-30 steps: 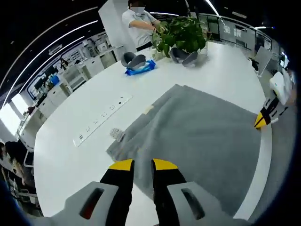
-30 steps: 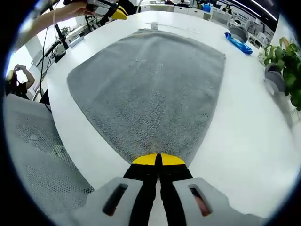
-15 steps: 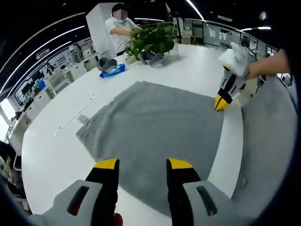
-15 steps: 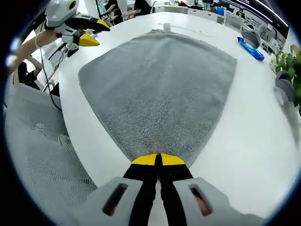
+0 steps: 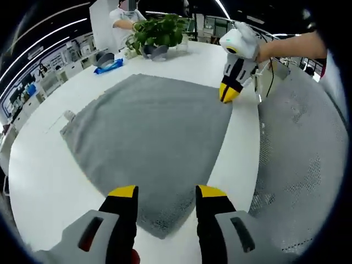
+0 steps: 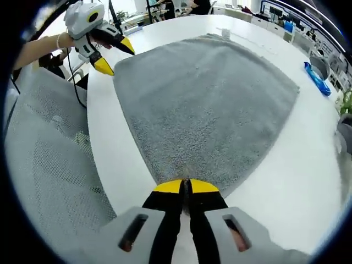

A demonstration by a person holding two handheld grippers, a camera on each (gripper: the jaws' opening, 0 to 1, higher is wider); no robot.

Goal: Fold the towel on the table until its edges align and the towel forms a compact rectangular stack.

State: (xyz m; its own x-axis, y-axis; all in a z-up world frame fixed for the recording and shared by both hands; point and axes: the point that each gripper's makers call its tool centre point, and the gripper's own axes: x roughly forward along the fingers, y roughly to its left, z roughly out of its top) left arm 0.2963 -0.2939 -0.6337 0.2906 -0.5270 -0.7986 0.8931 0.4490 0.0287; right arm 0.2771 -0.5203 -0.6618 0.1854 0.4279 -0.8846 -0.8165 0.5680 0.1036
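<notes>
Flat grey towel (image 5: 148,126), corner pinched by right claw (image 6: 184,187), left claw (image 5: 164,192) agape above another.

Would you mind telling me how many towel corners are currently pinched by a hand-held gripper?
1. The right hand-held gripper is shut on the near corner of the grey towel. The left hand-held gripper is open astride another corner, not yet gripping it.

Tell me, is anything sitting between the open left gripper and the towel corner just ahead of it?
Nothing visible is. The left gripper hangs open straddling the near corner of the grey towel, with bare white table around it. The right gripper is shut on the other near corner.
</notes>
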